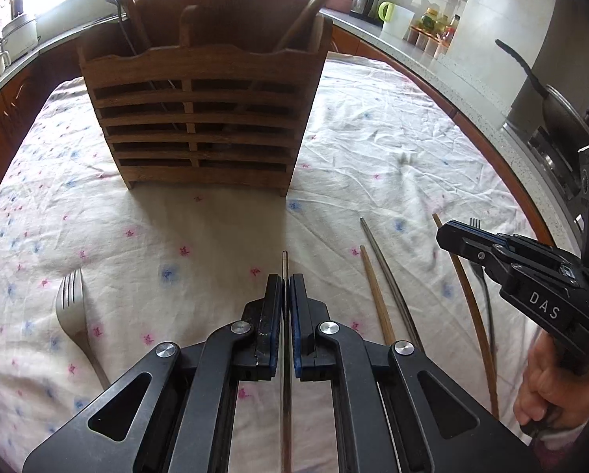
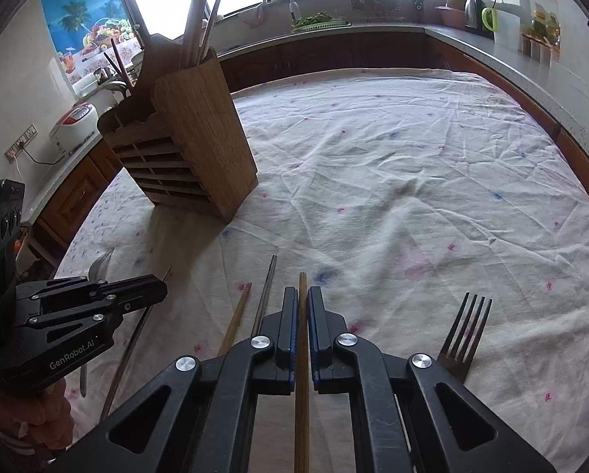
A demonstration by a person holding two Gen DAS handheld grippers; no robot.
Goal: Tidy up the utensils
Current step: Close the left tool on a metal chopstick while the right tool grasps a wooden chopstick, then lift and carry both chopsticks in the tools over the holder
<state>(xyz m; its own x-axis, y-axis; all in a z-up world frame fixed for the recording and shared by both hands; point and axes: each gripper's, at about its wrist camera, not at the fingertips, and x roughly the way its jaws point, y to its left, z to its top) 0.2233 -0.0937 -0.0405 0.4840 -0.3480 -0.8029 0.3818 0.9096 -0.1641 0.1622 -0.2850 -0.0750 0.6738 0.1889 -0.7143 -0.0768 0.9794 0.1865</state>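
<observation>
Both tongs loaded: left tongs (image 1: pixel 286 287) pinching a thin dark metal chopstick (image 1: pixel 285 264), right tongs (image 2: pixel 303 299) pinching a brown wooden chopstick (image 2: pixel 302 283); you likely lift both next, tip upright, and drop into the slatted wooden utensil holder (image 1: pixel 199 126) ahead of the left tongs.

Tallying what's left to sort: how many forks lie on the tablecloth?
2. A silver fork lies left of the left gripper; a darker fork lies right of the right gripper. More may be hidden in the wooden holder.

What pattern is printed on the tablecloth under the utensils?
The tablecloth is cream with small scattered pink and blue flowers, clearest in the right wrist view.
</observation>
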